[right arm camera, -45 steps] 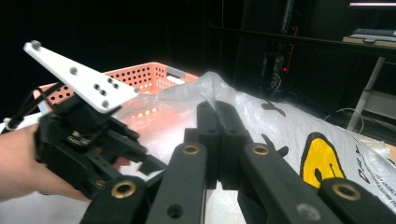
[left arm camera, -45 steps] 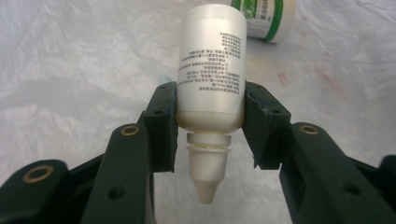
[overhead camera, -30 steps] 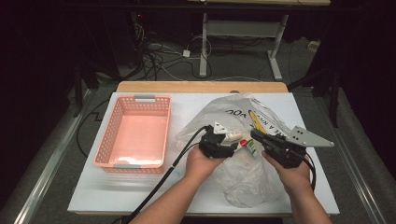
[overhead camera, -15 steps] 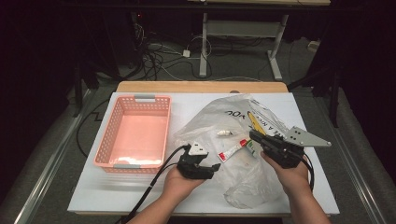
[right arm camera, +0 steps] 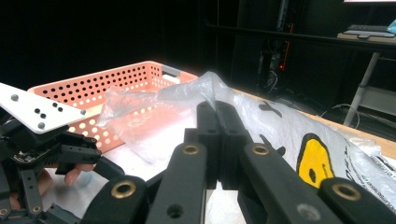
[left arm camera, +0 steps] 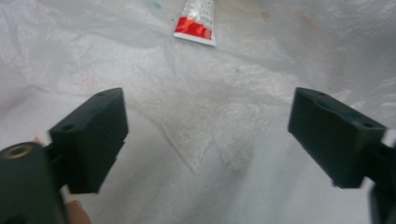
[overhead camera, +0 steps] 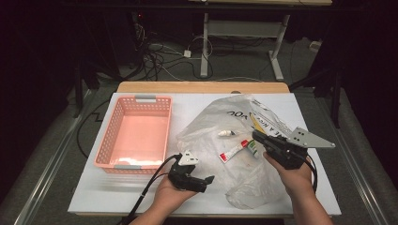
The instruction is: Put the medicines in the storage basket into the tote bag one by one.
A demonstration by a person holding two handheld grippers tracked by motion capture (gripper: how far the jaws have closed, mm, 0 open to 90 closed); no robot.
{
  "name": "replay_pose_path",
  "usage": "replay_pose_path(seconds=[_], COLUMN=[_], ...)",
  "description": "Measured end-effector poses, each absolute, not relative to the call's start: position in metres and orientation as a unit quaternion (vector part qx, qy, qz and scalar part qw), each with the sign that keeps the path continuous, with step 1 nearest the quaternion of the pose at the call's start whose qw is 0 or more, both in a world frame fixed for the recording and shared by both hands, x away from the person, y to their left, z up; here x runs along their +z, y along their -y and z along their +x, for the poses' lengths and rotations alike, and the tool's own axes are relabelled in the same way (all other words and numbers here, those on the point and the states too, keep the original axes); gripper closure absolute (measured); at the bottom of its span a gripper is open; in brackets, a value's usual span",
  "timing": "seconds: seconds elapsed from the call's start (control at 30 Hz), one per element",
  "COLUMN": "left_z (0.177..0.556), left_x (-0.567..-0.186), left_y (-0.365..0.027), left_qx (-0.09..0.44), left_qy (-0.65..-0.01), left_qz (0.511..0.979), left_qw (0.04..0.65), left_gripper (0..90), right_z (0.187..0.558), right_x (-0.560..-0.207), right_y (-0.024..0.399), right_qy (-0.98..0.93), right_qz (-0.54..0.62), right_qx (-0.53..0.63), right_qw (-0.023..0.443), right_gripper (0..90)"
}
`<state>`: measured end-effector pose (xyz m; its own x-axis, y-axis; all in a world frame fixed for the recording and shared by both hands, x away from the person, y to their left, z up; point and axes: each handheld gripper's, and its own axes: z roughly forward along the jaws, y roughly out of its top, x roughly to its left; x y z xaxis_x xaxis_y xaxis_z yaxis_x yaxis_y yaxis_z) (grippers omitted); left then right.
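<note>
One plastic bag (overhead camera: 234,150) holds two tubes (overhead camera: 233,151). At its twelve o'clock, the right hand-held gripper (right arm camera: 217,116) pinches it; the left hand-held gripper (left arm camera: 205,135) (jaws just opened) hovers empty. One basket (overhead camera: 136,136) sits at nine o'clock.

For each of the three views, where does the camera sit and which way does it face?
High view: above the person's side, looking forward and down on the table; both forearms, left gripper, right gripper.
Left gripper view: rides the left gripper, over the plastic bag toward a red-and-white tube; open jaws.
Right gripper view: low, toward the pink basket; jaws pinching the bag.
Shared: the bag.
</note>
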<state>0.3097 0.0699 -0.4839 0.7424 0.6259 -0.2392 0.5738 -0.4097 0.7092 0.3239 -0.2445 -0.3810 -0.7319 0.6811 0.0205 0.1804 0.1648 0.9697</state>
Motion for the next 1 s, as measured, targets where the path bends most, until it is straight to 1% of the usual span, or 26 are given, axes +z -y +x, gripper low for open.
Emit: replay_pose_path(seconds=[0.03, 0.07, 0.2, 0.33, 0.47, 0.53, 0.63, 0.73, 0.8, 0.87, 0.9, 1.0], left_z=[0.311, 0.311, 0.314, 0.323, 0.334, 0.334, 0.33, 0.331, 0.329, 0.327, 0.326, 0.325], left_x=[-0.485, -0.485, -0.488, -0.491, -0.494, -0.494, -0.495, -0.495, -0.495, -0.494, -0.494, -0.493], left_y=[-0.07, -0.069, -0.068, -0.061, -0.059, -0.056, -0.047, -0.047, -0.046, -0.046, -0.046, -0.045], left_qx=[0.025, 0.022, 0.029, 0.067, 0.052, 0.062, 0.091, 0.089, 0.093, 0.092, 0.089, 0.088], left_qy=[-0.362, -0.365, -0.366, -0.366, -0.387, -0.385, -0.377, -0.373, -0.361, -0.347, -0.348, -0.355], left_qz=[0.838, 0.837, 0.84, 0.847, 0.847, 0.851, 0.862, 0.863, 0.867, 0.869, 0.869, 0.864], left_qw=[0.407, 0.408, 0.4, 0.379, 0.362, 0.351, 0.327, 0.327, 0.331, 0.339, 0.341, 0.345], left_gripper=[0.3, 0.0, 0.0, 0.0, 0.4, 2.6, 2.5, 4.3, 8.7, 17.0, 21.5, 29.5], right_z=[0.324, 0.324, 0.324, 0.324, 0.324, 0.325, 0.325, 0.325, 0.325, 0.324, 0.324, 0.324], right_x=[-0.381, -0.381, -0.381, -0.382, -0.382, -0.383, -0.384, -0.384, -0.385, -0.385, -0.385, -0.386], right_y=[0.245, 0.245, 0.245, 0.245, 0.245, 0.245, 0.245, 0.245, 0.245, 0.245, 0.245, 0.244], right_qy=[-0.731, -0.731, -0.731, -0.732, -0.733, -0.732, -0.734, -0.733, -0.734, -0.734, -0.736, -0.735], right_qz=[0.294, 0.295, 0.295, 0.297, 0.297, 0.298, 0.299, 0.3, 0.3, 0.302, 0.301, 0.303], right_qx=[0.576, 0.576, 0.575, 0.573, 0.572, 0.572, 0.57, 0.57, 0.568, 0.567, 0.566, 0.564], right_qw=[0.217, 0.217, 0.218, 0.217, 0.217, 0.219, 0.218, 0.219, 0.22, 0.219, 0.22, 0.222], right_gripper=[90.0, 90.0, 90.0, 90.0, 90.0, 90.0, 90.0, 90.0, 90.0, 90.0, 90.0, 90.0])
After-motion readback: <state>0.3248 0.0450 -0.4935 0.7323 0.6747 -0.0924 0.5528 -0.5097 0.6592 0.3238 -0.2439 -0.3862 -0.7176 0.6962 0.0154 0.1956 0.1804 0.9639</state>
